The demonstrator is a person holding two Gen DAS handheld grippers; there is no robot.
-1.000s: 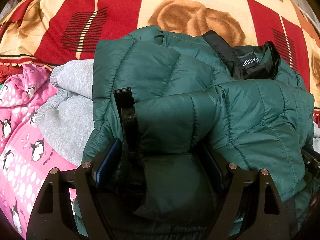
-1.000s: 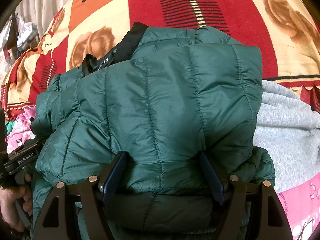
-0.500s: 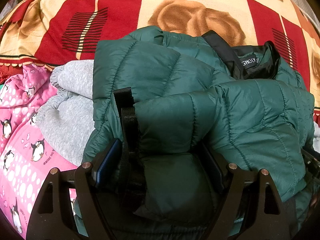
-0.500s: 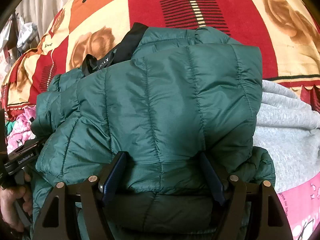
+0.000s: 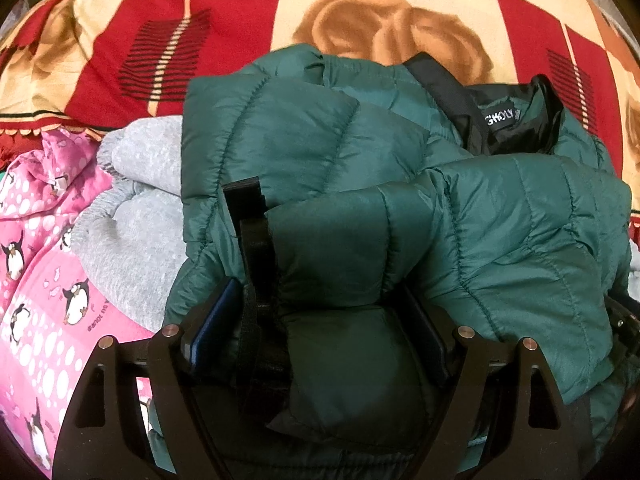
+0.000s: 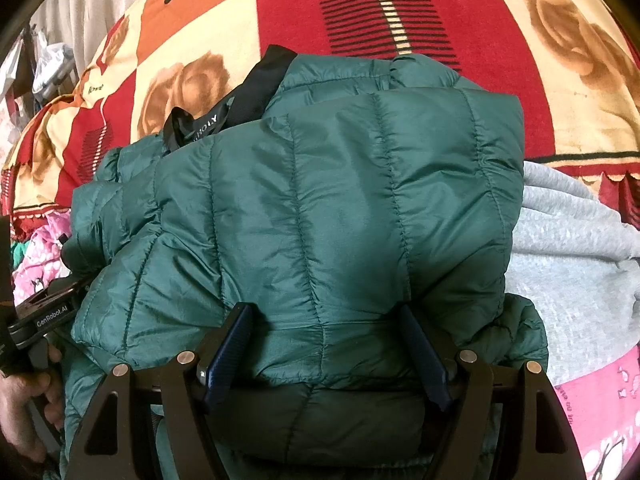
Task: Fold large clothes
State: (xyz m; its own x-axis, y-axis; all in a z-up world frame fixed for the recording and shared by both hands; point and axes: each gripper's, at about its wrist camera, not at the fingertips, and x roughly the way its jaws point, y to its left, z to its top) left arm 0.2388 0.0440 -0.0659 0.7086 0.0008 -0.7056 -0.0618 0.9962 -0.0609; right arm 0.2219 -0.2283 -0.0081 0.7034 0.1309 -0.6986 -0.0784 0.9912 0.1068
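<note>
While the dark green quilted puffer jacket (image 6: 320, 220) lies ahead, collar farthest, left tool (image 5: 316, 332) and right tool (image 6: 324, 344) each clamp its near hem.

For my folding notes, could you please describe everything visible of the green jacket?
The green jacket is a dark green quilted puffer of shiny fabric, with black lining and a label at the collar. It lies folded into a bundle on a grey garment over the patterned blanket. Its padding bulges between the fingers of both hand-held grippers.
</note>
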